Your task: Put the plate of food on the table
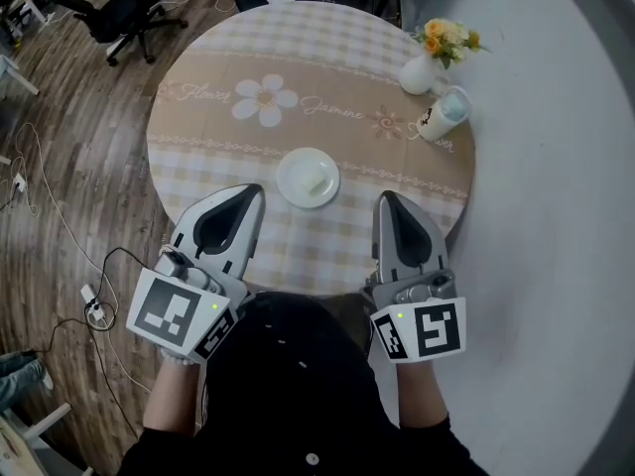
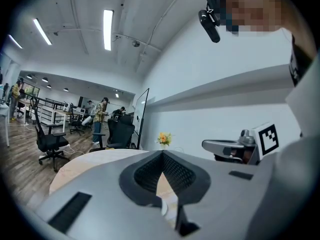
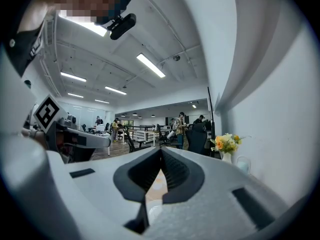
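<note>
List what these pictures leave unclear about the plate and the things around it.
Food on the plate: head view, too small and pale to name.
Plate, both gripper views: the fingers hide all but a sliver.
Cup: head view, its print too small to read.
Vase, left gripper view: behind the fingers; only its flowers show.

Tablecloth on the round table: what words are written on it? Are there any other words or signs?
"Flower": curly writing on the tablecloth, left of the daisy.
"Jasmine": same band, right of the daisy.
Curly writing beside the cup: partly hidden, unreadable.
Cup's dark print: too small to read.
Marker cubes: only black-and-white squares, no letters.
</note>
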Tool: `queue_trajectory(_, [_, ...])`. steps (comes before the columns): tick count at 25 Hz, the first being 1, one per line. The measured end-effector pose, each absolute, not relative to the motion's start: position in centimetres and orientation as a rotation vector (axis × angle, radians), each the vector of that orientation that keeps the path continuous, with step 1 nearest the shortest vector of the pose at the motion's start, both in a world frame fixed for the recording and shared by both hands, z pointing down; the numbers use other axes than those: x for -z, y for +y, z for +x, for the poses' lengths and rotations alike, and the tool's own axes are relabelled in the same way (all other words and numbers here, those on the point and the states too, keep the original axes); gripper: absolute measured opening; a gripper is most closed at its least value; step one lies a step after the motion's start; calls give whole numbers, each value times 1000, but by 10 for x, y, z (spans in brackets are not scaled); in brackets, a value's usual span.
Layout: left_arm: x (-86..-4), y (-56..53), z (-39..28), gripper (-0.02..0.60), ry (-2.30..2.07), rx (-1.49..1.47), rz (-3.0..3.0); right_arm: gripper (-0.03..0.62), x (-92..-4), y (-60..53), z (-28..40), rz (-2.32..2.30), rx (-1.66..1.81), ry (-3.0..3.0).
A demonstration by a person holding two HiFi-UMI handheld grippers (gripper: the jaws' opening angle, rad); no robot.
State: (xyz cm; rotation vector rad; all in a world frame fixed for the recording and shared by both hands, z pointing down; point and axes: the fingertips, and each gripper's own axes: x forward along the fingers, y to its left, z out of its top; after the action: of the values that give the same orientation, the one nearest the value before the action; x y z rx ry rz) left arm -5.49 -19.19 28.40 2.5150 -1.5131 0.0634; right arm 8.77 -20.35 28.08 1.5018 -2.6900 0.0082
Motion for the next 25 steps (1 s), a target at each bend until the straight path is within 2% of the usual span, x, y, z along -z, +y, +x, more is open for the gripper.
queue_trajectory(25, [-291, -201, -58, 2, -1495, -84, 2512, -2, -285, -210, 72, 1457, 48, -2665])
